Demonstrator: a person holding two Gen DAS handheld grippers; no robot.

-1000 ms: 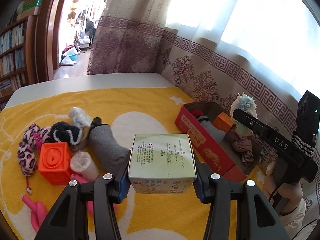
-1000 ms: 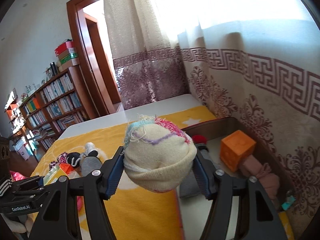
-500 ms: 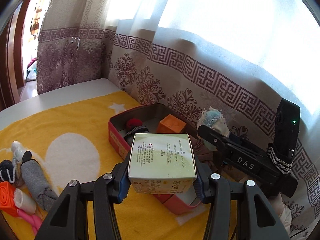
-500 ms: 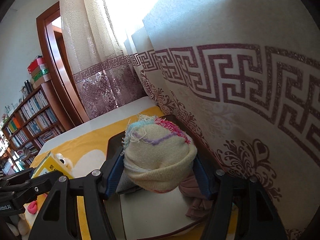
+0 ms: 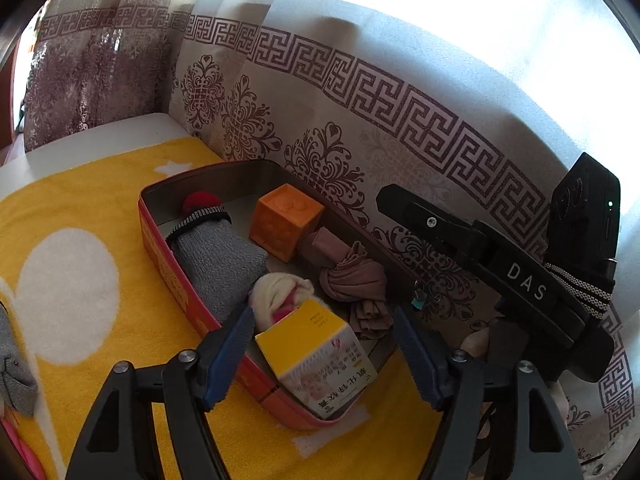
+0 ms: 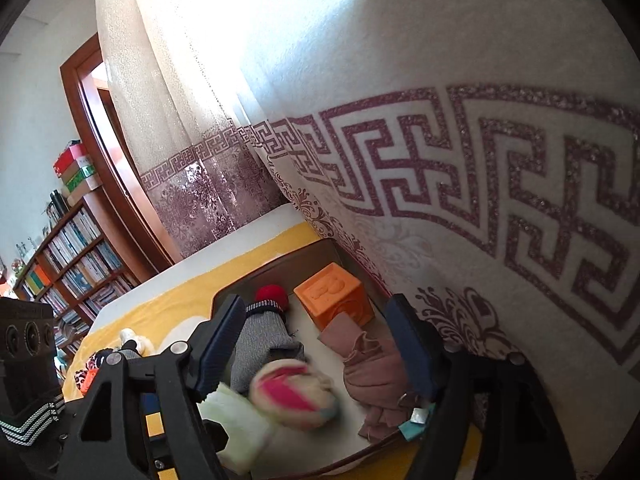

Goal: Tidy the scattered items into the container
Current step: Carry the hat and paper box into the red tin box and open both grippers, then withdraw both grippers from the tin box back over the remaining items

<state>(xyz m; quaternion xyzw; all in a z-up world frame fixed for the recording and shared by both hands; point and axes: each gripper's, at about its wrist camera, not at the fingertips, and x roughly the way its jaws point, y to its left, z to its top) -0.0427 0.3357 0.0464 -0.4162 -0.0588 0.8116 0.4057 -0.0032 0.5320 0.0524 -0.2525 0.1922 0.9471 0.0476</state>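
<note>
The red container (image 5: 160, 240) lies on the yellow blanket against the curtain. It holds a grey sock (image 5: 216, 260), an orange cube (image 5: 286, 226) and a mauve cloth (image 5: 352, 280). My left gripper (image 5: 322, 320) hangs over its near end with jaws opening. A yellow-topped carton (image 5: 316, 356) sits tilted between them, touching neither pad. My right gripper (image 6: 316, 344) is above the container too, jaws opening. The cream and pink sock ball (image 6: 296, 396) is blurred below them, free of the pads, beside the carton (image 6: 236, 428).
The patterned curtain (image 5: 360, 140) hangs right behind the container. Another grey sock (image 5: 12, 360) lies at the blanket's left edge. More scattered items (image 6: 96, 364) lie further off, with a bookshelf (image 6: 76, 264) and a doorway beyond.
Both grippers swung from the blanket to over the container and opened. The carton left the left jaws and the sock ball left the right jaws; both now lie in the container.
</note>
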